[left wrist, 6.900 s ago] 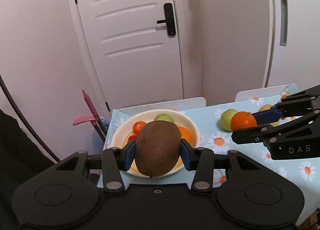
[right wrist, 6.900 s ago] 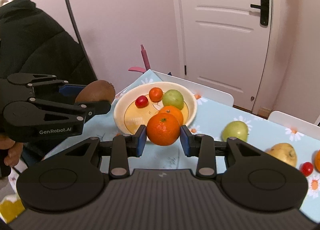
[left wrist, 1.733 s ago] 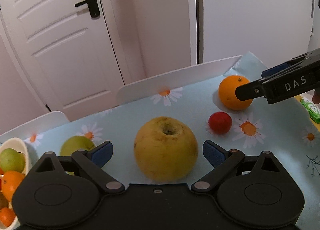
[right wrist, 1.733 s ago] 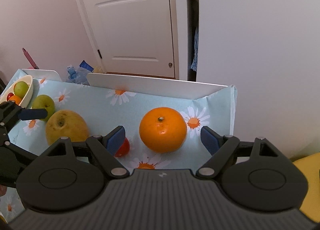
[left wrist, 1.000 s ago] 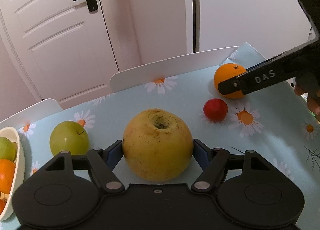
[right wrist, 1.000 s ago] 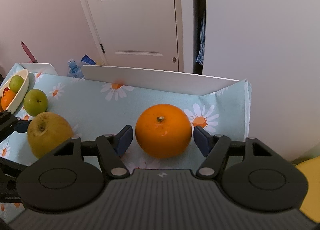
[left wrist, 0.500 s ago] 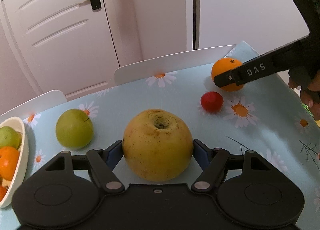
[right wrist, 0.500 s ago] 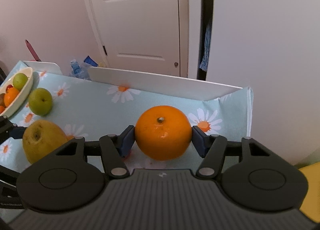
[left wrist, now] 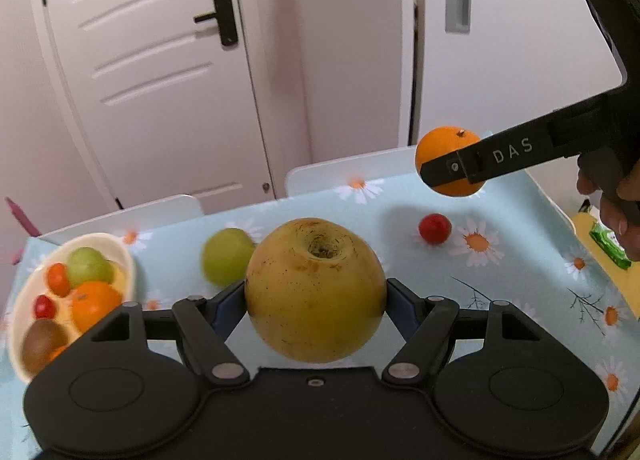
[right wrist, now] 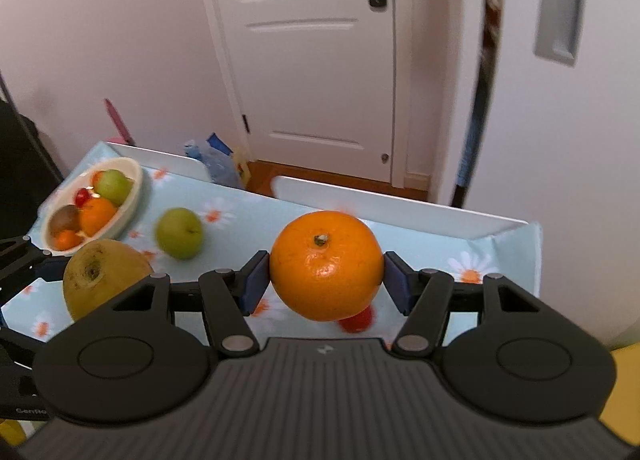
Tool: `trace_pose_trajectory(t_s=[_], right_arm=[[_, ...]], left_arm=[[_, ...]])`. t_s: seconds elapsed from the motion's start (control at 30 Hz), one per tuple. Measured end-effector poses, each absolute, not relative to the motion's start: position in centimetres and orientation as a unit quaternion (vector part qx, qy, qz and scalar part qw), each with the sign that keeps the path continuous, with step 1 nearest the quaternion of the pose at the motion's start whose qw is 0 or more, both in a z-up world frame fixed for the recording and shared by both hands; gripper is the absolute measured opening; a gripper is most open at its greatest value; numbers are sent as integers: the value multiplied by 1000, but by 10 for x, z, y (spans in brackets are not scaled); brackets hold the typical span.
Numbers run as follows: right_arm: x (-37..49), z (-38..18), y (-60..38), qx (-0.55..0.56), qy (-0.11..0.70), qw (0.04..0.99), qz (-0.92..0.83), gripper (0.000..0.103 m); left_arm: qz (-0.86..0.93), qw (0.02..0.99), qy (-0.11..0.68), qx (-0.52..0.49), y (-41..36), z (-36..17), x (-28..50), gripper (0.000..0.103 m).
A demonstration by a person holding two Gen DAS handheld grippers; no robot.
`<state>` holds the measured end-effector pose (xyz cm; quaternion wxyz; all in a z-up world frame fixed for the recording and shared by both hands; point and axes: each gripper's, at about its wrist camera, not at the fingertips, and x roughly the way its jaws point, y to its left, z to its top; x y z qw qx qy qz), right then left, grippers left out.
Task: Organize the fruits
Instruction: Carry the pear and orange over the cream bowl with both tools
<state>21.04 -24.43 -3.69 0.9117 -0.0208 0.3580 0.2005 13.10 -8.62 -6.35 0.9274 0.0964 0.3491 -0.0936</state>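
Tongs at left (left wrist: 316, 302) clamp a yellow pear (left wrist: 315, 290), held clear above the desk (left wrist: 520, 260). Right tongs (right wrist: 326, 280), having just closed, grip an orange (right wrist: 326, 270), also raised. A green apple (left wrist: 226, 256) and a red fruit (left wrist: 435, 229) lie on the desk; bowl (left wrist: 128, 260) at left holds fruit.

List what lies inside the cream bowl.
Inside the cream bowl: a green apple, an orange, a kiwi, red cherry tomatoes and small orange fruits. Anything beneath them is covered.
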Motion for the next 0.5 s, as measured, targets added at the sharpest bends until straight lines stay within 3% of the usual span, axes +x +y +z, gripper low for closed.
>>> trace_pose_trajectory(t_s=[0.5], right_arm=[[158,13,-130,-11,333,915,227,76]], left_arm=[[-61,939,331,75,18,-15,77,77]])
